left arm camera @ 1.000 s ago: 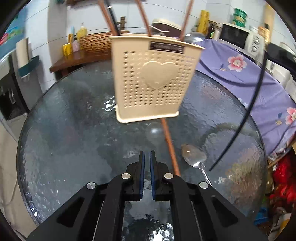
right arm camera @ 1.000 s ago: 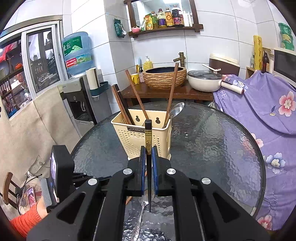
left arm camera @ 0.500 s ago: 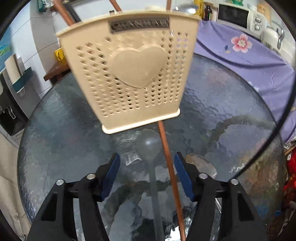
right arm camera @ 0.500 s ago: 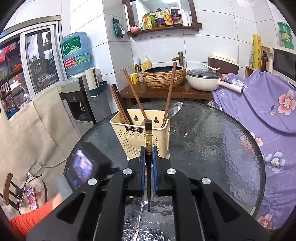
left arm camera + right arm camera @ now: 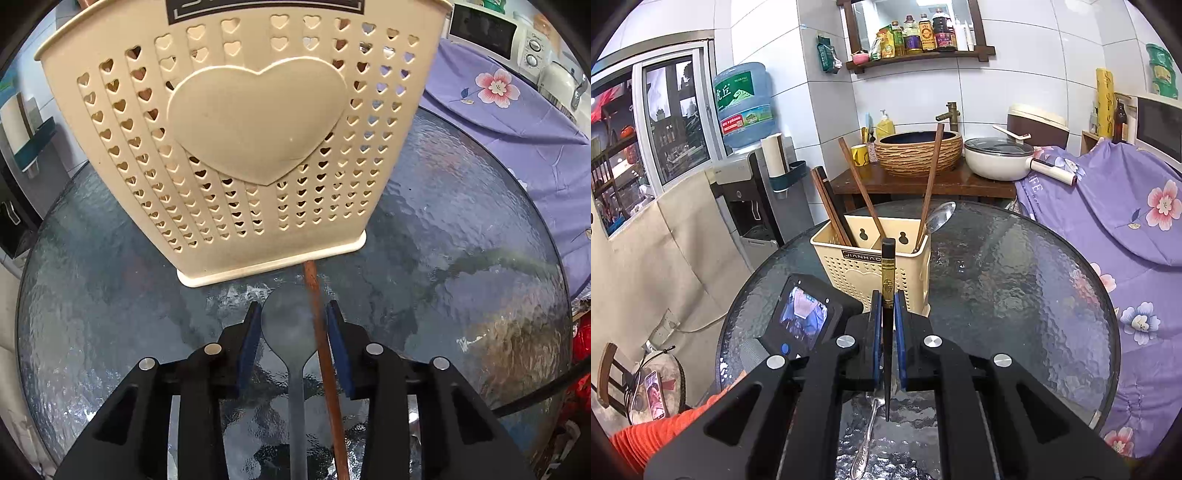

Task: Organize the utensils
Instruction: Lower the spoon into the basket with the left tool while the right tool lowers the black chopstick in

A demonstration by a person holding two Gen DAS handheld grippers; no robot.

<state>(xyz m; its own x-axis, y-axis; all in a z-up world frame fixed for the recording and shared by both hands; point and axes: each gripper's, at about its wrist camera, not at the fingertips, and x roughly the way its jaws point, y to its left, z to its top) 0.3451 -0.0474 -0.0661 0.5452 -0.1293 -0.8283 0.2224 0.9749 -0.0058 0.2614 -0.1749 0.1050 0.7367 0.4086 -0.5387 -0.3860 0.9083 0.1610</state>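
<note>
Round glass table (image 5: 461, 258) under everything, textured top. Cream utensil basket (image 5: 236, 147) with heart cutouts stands on it, straight ahead of the left fingers and close, filling the upper part of the left wrist view. From the right wrist view the same basket (image 5: 857, 273) is beyond the right fingertips, two compartments; brown chopsticks (image 5: 862, 192) lean out of it, a metal spoon (image 5: 936, 221) in the right compartment.

Left gripper (image 5: 293, 325): fingers parted wide, blue pads showing, gripping nothing. Between the fingers lies a spoon (image 5: 291, 332) flat on the glass, bowl toward the basket, handle running back under the gripper. Just right of it, also inside the gap, a brown chopstick (image 5: 321, 354) lies along the same direction, far end reaching the basket's base. Cannot tell if either pad touches them.

Right gripper (image 5: 887, 306): fingers narrow, clamped on a black chopstick (image 5: 887, 280) with a gold band, held upright, top end poking above the fingertips in front of the basket, thin end hanging below. Another spoon (image 5: 866, 432) lies on the glass beneath the right fingers.
</note>
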